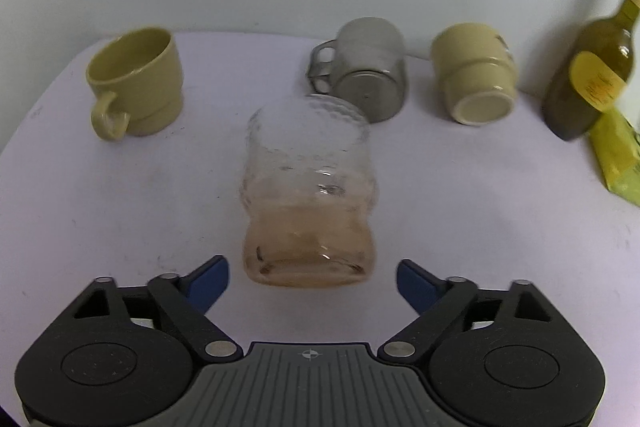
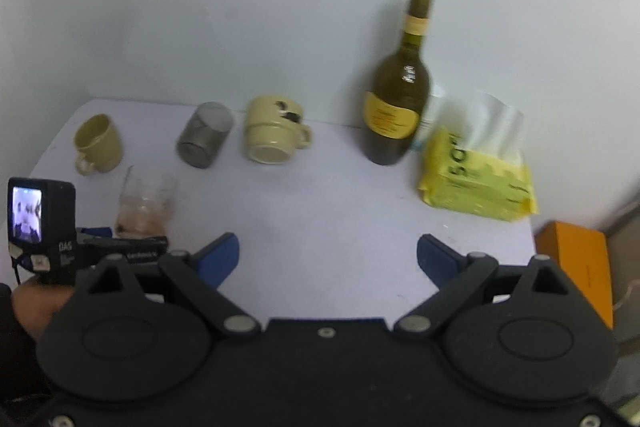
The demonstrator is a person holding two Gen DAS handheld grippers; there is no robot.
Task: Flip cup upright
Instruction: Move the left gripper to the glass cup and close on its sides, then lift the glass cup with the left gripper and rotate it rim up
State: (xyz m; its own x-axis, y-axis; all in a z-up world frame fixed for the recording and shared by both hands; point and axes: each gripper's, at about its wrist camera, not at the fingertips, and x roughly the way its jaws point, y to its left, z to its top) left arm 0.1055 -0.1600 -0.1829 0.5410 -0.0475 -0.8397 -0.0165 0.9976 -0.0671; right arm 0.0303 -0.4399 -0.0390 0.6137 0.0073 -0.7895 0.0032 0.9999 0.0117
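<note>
Glass cup [image 1: 308, 193]: it stands on the white table [image 1: 120, 211], textured clear glass with a pinkish tint in the lower part. It seems to stand on its base, but the blur does not let me be sure which end is up.
Left gripper [image 1: 313, 277]: it is low and directly in front of the glass cup. The jaws are wide apart, one blue pad on each side of the cup bottom, and they do not touch it.
Right gripper [image 2: 328, 255]: it hangs over a bare part of the table, well apart from the cups. Its jaws are also spread wide and hold nothing.
Olive mug [image 1: 134, 83]: upright at the back left, handle to the front.
Metal cup [image 1: 366, 67]: it lies on its side behind the glass cup, the bottom turned to the left camera.
Cream mug [image 1: 474, 73]: it also lies on its side, just beside the metal cup, bottom to the front.
Bottle [image 2: 398, 95]: dark glass with yellow label, upright near the wall.
Tissue pack [image 2: 478, 179]: yellow, just beside the bottle, a white tissue stands out of it.
Orange box [image 2: 578, 267]: beyond the right edge of the table, lower down.
</note>
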